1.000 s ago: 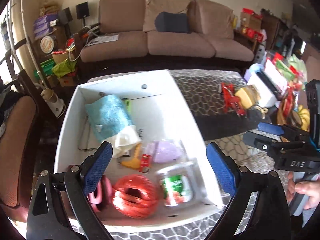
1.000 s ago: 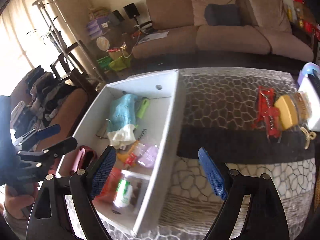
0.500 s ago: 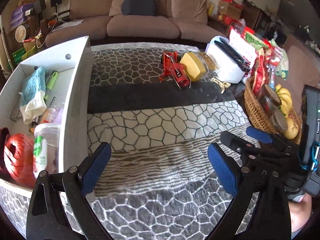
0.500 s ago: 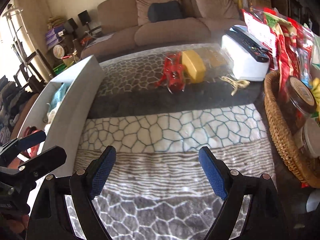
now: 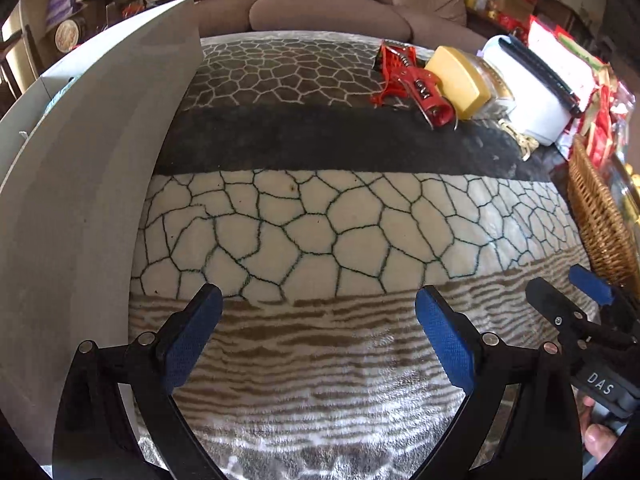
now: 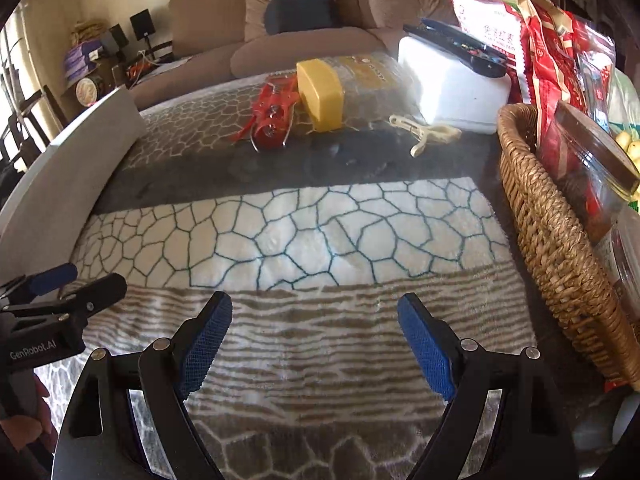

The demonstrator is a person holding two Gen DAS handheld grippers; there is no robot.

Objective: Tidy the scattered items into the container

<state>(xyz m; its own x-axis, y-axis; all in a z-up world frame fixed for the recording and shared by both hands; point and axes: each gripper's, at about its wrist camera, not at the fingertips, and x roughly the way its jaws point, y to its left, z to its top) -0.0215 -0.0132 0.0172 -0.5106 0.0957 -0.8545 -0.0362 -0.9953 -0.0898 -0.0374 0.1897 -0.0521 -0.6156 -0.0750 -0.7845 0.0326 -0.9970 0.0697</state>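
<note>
The white container (image 5: 92,200) stands at the left of the patterned cloth; only its outer wall (image 6: 60,184) shows, its contents hidden. Far across the cloth lie a red tool (image 5: 416,84) (image 6: 274,114), a clear jar with a yellow lid (image 5: 460,76) (image 6: 322,94) on its side, and a cream clip (image 6: 426,134) (image 5: 520,140). My left gripper (image 5: 318,320) hovers open and empty low over the striped part of the cloth, beside the container wall. My right gripper (image 6: 314,328) is open and empty too, just to its right, near the basket.
A wicker basket (image 6: 560,240) (image 5: 600,216) full of jars and snack bags lines the right side. A white box (image 6: 452,80) with a dark remote on top sits at the far right. A brown sofa (image 6: 304,36) stands behind the table.
Both grippers swung right from above the container and dropped low toward the cloth. The container's inside has gone out of view; the scattered items now lie ahead.
</note>
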